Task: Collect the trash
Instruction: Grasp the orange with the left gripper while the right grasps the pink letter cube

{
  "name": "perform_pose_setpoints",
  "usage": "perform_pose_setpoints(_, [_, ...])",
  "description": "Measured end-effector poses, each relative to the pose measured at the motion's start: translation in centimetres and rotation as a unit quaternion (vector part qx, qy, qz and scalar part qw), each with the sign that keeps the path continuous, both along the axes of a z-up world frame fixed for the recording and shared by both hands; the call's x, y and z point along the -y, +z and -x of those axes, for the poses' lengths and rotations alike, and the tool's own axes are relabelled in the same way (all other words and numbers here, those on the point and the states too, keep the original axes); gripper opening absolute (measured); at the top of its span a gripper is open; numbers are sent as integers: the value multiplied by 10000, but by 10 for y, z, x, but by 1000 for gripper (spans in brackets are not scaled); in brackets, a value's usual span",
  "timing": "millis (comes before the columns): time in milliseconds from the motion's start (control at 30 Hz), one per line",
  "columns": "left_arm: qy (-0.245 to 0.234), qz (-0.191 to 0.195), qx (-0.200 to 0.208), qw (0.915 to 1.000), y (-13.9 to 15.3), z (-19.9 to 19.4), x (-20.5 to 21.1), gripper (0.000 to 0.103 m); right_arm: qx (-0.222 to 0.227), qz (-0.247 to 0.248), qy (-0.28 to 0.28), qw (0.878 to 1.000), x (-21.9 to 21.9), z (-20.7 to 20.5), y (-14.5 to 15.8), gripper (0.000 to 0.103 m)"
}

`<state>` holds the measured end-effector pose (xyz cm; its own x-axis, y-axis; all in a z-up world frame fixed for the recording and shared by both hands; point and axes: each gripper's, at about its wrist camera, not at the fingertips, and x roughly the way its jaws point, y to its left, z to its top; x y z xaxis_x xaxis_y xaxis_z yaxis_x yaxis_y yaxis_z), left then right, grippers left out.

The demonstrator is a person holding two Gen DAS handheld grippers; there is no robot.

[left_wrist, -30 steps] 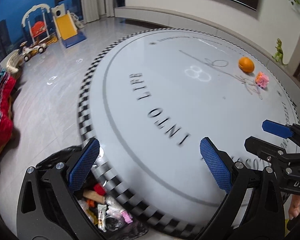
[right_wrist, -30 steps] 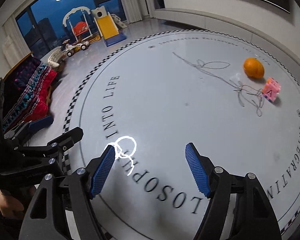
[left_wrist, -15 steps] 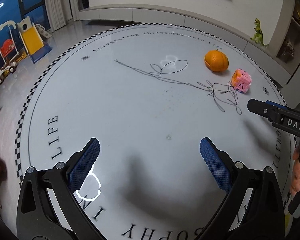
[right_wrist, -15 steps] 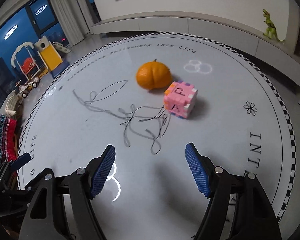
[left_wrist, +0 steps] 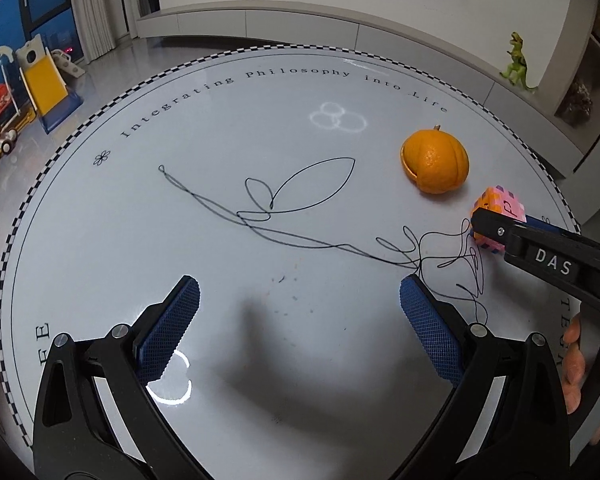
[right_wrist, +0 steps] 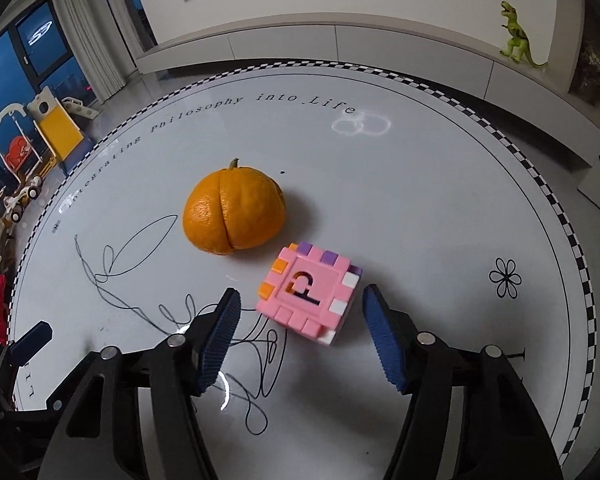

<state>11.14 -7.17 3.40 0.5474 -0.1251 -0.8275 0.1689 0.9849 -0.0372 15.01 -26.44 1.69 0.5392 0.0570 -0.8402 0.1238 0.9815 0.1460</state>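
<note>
straddling pink foam cube [right_wrist: 311, 295] w/ cut-out letter, right gripper [right_wrist: 300, 338] jaws wide; left gripper [left_wrist: 296, 322] wide too.

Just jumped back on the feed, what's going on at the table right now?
A person is clearing a round white table with a gripper in each hand. The right gripper is open and lined up on the pink puzzle cube, its fingers on either side but not closed on it. The left gripper hangs open and empty over bare tabletop. An orange peel shell and a tangle of black thread lie uncollected.
</note>
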Motion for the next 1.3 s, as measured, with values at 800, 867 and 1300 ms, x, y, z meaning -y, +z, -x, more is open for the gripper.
perform_pose_setpoints(800, [-832, 184, 281, 9960, -7, -78, 100, 96, 102, -146, -631, 9978, 74, 6, 4, 50])
perform_pose_setpoints(867, [-955, 186, 219, 9950, -10, -84, 104, 82, 120, -101, -619, 9980, 74, 3, 3, 50])
perform_pose_setpoints(1300, [-1008, 442, 161, 9938, -13, -71, 90, 61, 150, -191, -559, 9981, 69, 8, 5, 50])
